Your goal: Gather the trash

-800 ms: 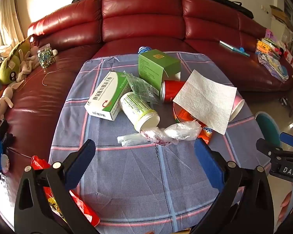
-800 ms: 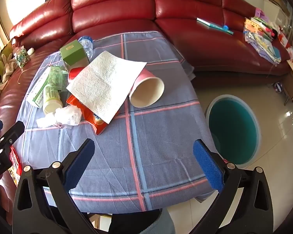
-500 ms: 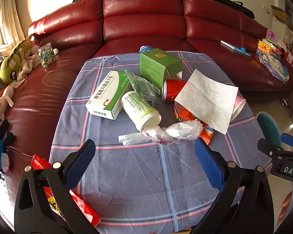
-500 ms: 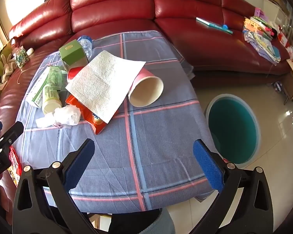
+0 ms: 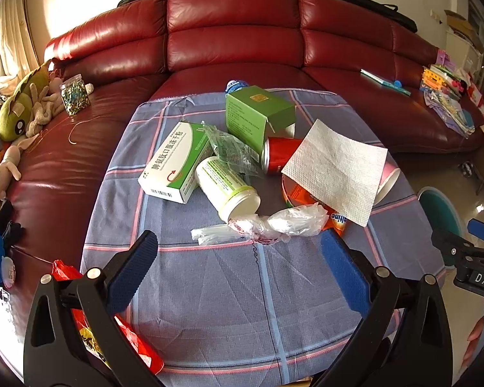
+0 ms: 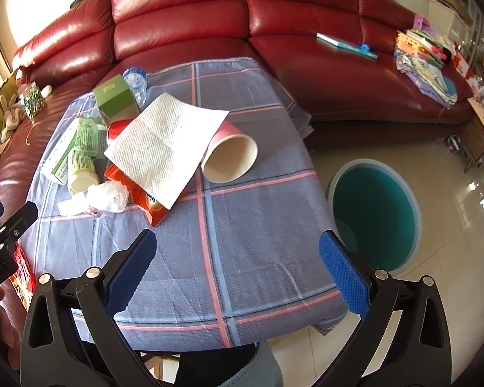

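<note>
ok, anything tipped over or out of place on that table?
Yes. The paper cup lies on its side, mouth toward the camera, with a paper towel draped over it and over the orange snack bag. The white bottle and red can are also toppled.

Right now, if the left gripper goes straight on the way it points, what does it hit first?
Probably the crumpled plastic bag, lying just ahead of the open left gripper on the checked tablecloth; the cloth itself might come first, depth being unclear.
</note>
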A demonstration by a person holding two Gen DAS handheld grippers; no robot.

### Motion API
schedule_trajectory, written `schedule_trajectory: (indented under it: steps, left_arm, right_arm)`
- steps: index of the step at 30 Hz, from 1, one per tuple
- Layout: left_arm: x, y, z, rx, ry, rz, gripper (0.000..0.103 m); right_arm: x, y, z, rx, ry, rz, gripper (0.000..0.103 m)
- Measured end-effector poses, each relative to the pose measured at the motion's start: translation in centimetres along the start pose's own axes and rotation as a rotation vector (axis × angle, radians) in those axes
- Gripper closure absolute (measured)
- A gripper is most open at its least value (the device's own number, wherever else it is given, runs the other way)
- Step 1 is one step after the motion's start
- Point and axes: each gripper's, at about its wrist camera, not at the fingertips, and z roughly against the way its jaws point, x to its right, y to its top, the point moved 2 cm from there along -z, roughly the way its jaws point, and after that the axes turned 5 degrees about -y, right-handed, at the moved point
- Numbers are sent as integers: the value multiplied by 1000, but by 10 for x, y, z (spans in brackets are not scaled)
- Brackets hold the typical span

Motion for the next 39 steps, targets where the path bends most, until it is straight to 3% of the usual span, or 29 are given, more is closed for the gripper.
schedule_trajectory:
  steps: [21, 39]
  left_arm:
    - [30, 4, 8, 7, -29, -40, 6]
    - [33, 3, 6, 0, -34, -37, 6]
  right_arm:
    - [27, -6, 7, 18, 6, -47, 3]
    - [33, -8, 7, 15, 5, -53, 3]
